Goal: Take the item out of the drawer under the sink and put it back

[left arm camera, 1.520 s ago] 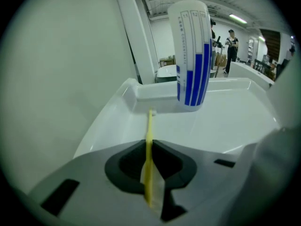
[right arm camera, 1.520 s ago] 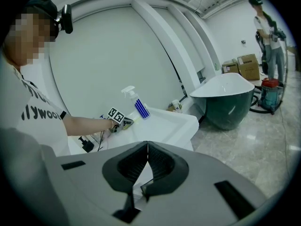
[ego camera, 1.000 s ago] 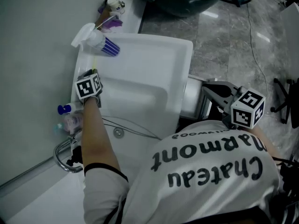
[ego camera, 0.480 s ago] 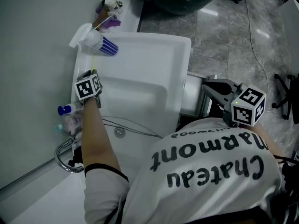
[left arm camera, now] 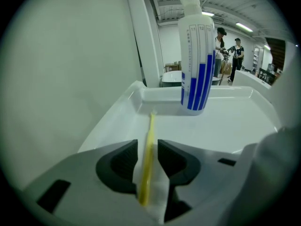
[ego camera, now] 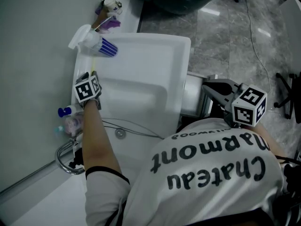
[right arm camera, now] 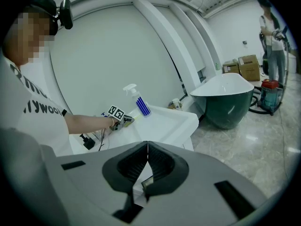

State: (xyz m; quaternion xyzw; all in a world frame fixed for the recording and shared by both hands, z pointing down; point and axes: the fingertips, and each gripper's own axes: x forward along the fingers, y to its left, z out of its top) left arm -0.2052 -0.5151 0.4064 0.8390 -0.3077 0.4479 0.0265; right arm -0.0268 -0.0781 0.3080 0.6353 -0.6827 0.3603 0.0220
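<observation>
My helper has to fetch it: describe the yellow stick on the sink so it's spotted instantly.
Find the white sink against the wall. On its wall-side rim, near the blue-striped spray bottle, lies the stick. It alone is thin and yellow.

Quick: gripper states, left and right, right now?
Left gripper: open, fingers have just been opening; thin yellow stick lies between them, unclamped.
Right gripper: shut, empty.

The sink [ego camera: 155,60] looks glossy and smooth, the floor [ego camera: 235,46] polished stone, the spray bottle [left arm camera: 196,55] smooth plastic.
</observation>
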